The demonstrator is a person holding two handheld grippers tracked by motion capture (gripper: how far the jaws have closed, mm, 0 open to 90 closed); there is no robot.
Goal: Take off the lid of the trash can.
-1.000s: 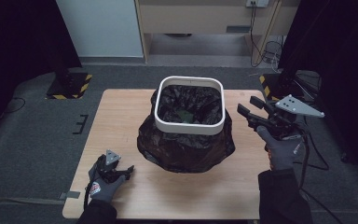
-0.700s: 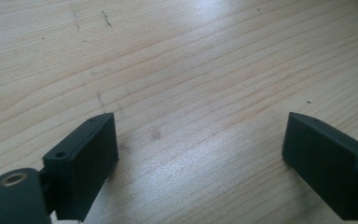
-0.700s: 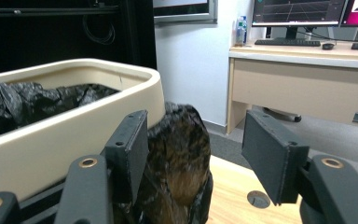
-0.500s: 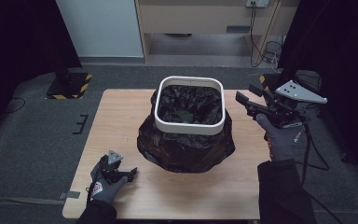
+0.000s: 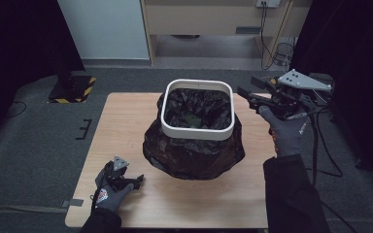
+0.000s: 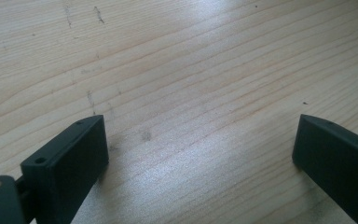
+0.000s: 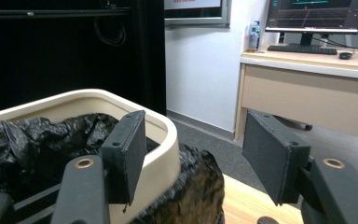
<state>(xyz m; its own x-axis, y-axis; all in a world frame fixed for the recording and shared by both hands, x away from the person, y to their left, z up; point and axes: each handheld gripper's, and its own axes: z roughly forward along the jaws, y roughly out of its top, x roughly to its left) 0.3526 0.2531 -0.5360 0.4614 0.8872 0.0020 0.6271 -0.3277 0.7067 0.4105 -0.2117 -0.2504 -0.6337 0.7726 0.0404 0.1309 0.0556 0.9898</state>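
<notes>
The high view is dim, darkest at nine and three o'clock. Soft glare whitens the table [image 6: 200, 70] toward twelve o'clock in the left gripper view. Near jaws blur slightly.

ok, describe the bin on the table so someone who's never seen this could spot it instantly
Start at the light wooden table; the bin stands at its middle, toward the far edge. It has a cream, rounded-square rim, and a black plastic bag lines the inside and billows out around its sides. It is the one tall thing standing on the table.
</notes>
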